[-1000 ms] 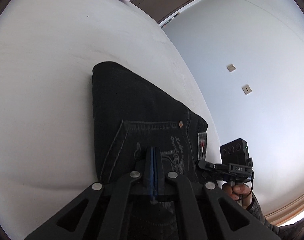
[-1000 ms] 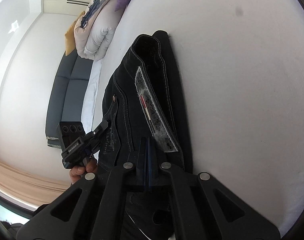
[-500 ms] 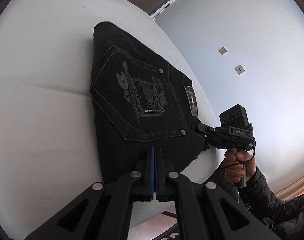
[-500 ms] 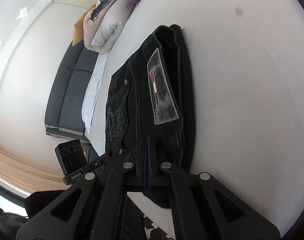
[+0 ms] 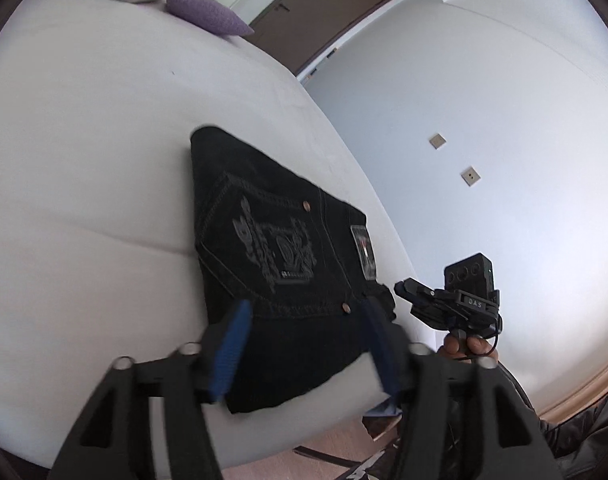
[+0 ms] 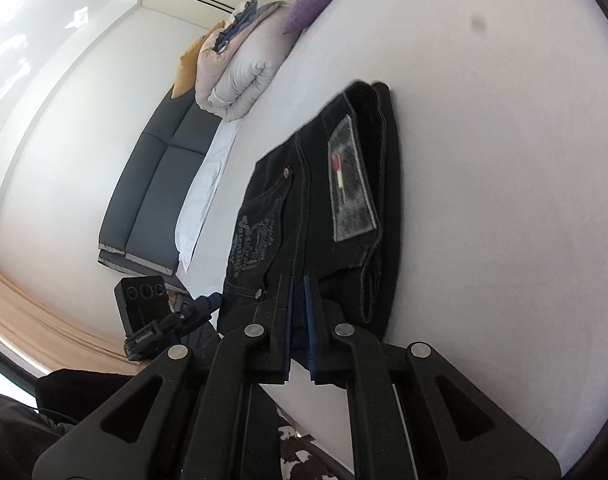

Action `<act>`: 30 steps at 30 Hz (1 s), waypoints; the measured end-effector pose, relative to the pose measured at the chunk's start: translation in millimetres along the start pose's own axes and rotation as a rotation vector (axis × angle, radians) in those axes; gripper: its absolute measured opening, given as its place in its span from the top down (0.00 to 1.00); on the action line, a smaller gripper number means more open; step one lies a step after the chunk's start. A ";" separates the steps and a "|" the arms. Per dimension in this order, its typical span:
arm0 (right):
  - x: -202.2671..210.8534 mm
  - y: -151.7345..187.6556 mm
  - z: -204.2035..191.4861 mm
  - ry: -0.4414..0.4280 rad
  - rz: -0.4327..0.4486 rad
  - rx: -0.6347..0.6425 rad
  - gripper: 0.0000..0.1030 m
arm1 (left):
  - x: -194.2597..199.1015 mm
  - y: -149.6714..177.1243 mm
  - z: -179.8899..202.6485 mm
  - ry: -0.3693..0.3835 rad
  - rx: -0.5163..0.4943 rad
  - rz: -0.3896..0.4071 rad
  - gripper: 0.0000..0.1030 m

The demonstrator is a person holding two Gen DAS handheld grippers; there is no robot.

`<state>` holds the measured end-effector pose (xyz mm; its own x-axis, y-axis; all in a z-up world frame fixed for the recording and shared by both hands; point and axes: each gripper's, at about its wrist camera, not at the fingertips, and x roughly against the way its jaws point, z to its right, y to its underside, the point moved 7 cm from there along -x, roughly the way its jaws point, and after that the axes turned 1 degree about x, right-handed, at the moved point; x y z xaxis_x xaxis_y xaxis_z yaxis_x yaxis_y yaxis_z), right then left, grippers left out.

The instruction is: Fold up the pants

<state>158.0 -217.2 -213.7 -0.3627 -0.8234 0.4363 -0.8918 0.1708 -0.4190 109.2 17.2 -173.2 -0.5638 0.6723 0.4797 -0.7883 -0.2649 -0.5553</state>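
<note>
A wide white mattress [image 5: 84, 208] fills most of both views, in a room with pale walls and a brown door [image 5: 324, 12] at the far end.

At the near edge of the mattress lies the folded pair of black denim pants [image 5: 272, 248], a compact rectangle with the back pocket and its grey embroidered design facing up (copper rivets mark the pocket corners). A grey label patch [image 6: 350, 184] sits along the waistband, on the side of the bundle toward the right gripper. The nearest corner of the pants reaches just to the mattress edge.

The left gripper [image 5: 304, 344], black with blue pads, is held above this near part of the pants. Its jaws have just been opening and now stand well apart; the cloth lies flat below them and the pads do not press on it. The right gripper [image 6: 299, 320], of the same kind, is at the near edge of the bundle beside the waistband. Its jaws have just been opening too, but only a narrow gap shows between the pads, with nothing pinched in it. In the left view a hand [image 5: 466, 346] holds the handle of the right gripper, off the mattress corner.

Farther away, at the far edge of the mattress, rest a purple cushion [image 5: 208, 20] and a rolled pale quilt [image 6: 244, 76]. Beyond the left edge stands a dark grey sofa [image 6: 160, 184].
</note>
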 end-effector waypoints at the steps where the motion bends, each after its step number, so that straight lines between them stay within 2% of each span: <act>1: 4.5 -5.6 -1.0 0.013 0.014 0.003 0.77 | 1.3 -7.9 -2.9 -0.013 -0.002 0.008 0.33; 2: 7.4 -12.5 -1.8 0.022 0.030 0.002 0.69 | -0.3 -14.5 -7.9 -0.034 -0.003 0.005 0.33; 3: 9.2 -19.3 -0.6 0.033 0.044 -0.003 0.42 | -3.6 -20.4 -15.2 -0.067 0.002 0.000 0.33; 4: 10.4 -25.7 2.9 0.054 0.063 -0.017 0.29 | -6.9 -24.6 -24.1 -0.092 0.015 -0.009 0.33; 6: 8.1 -35.4 12.8 0.082 0.065 -0.059 0.29 | -18.0 -30.4 -37.0 -0.107 0.037 -0.036 0.39; 10: -3.7 -49.6 40.8 0.150 -0.008 -0.135 0.30 | -50.4 -32.7 -46.8 -0.167 0.023 -0.116 0.40; 14: -18.9 -59.9 45.2 0.150 -0.057 -0.143 0.33 | -76.5 -26.9 -46.3 -0.217 -0.016 -0.190 0.40; 17: -41.8 -61.1 43.9 0.179 -0.115 -0.116 0.44 | -91.6 -28.4 -42.8 -0.275 -0.049 -0.213 0.41; 19: -51.7 -61.9 48.2 0.213 -0.124 -0.115 0.67 | -100.1 -28.6 -38.0 -0.321 -0.085 -0.228 0.47; 22: -55.6 -58.9 54.1 0.218 -0.110 -0.124 0.74 | -104.9 -26.1 -30.5 -0.378 -0.150 -0.240 0.52; 30: -57.9 -55.0 27.9 0.306 -0.054 0.012 0.83 | -105.8 -23.3 -9.4 -0.469 -0.251 -0.210 0.71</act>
<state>235.6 -194.1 -238.2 -0.3816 -0.6296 0.6768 -0.9092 0.1235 -0.3977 189.6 -41.2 -217.4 -0.4956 0.2989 0.8155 -0.8449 0.0516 -0.5324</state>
